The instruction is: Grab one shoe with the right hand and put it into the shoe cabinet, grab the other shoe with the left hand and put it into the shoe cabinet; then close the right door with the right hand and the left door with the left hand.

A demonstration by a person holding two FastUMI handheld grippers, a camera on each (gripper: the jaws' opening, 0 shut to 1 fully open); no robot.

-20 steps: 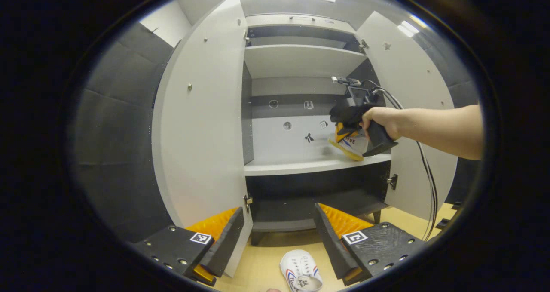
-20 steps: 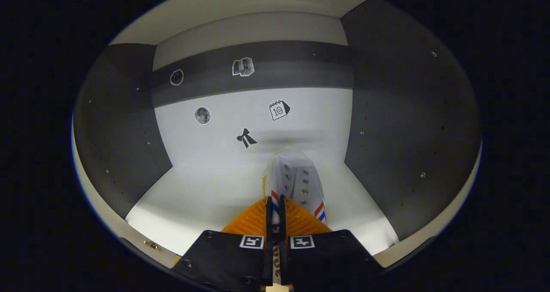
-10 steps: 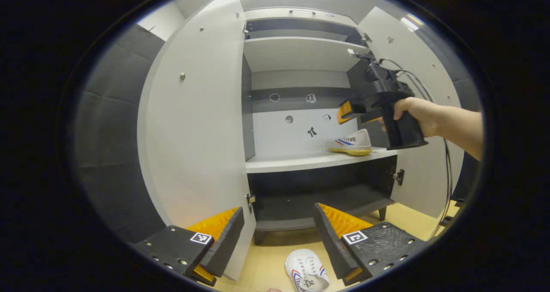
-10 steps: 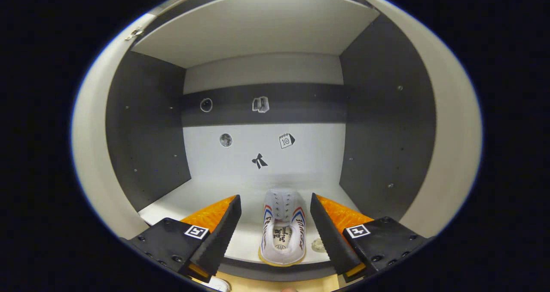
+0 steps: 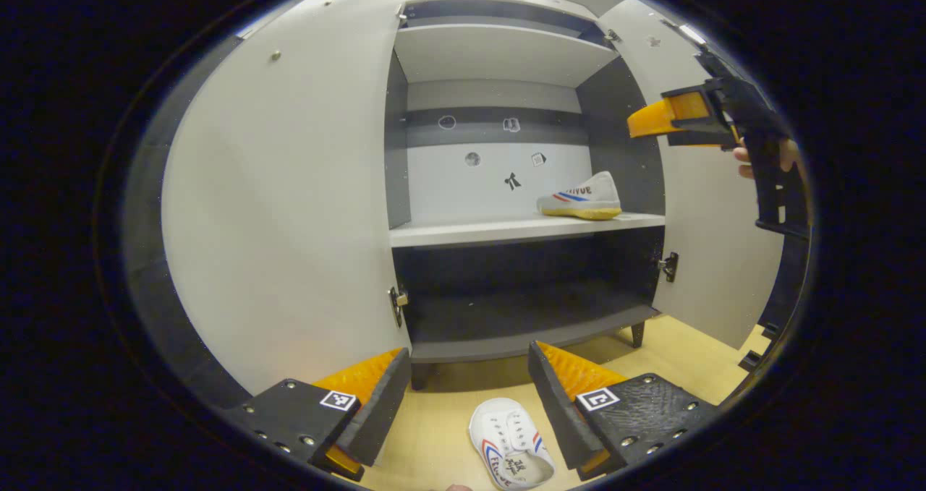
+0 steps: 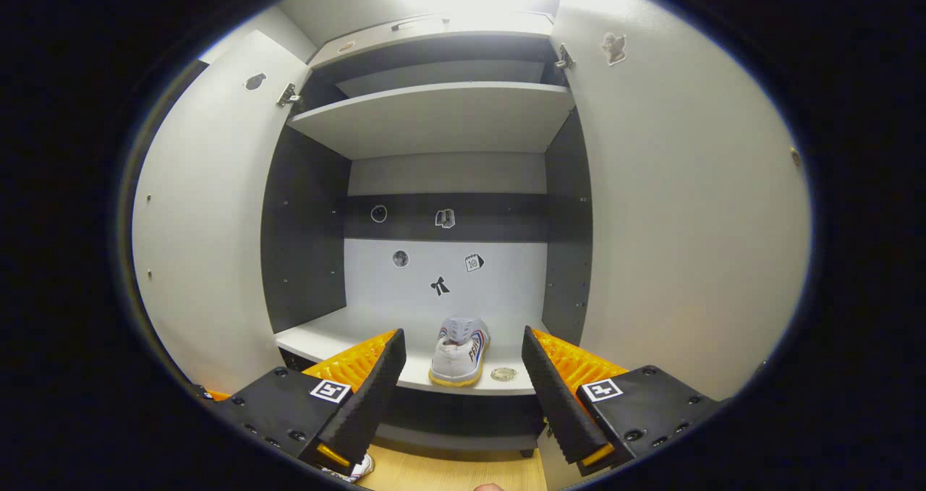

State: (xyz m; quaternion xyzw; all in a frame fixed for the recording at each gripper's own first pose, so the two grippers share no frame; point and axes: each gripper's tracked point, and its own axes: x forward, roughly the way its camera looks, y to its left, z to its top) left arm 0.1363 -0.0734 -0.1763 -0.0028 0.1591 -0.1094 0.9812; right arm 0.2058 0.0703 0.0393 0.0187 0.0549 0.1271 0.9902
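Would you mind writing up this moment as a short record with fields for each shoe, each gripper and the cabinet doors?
shoe on shelf: lying on the cabinet's middle shelf, right side
shoe on floor: lying on the wooden floor, in front of the cabinet
left gripper: open, above the shoe on floor
right gripper: open, holding nothing
left door: open
right door: open

White shoe [image 5: 581,196] with red-blue stripes, yellow sole; grey-white cabinet [image 5: 506,50].
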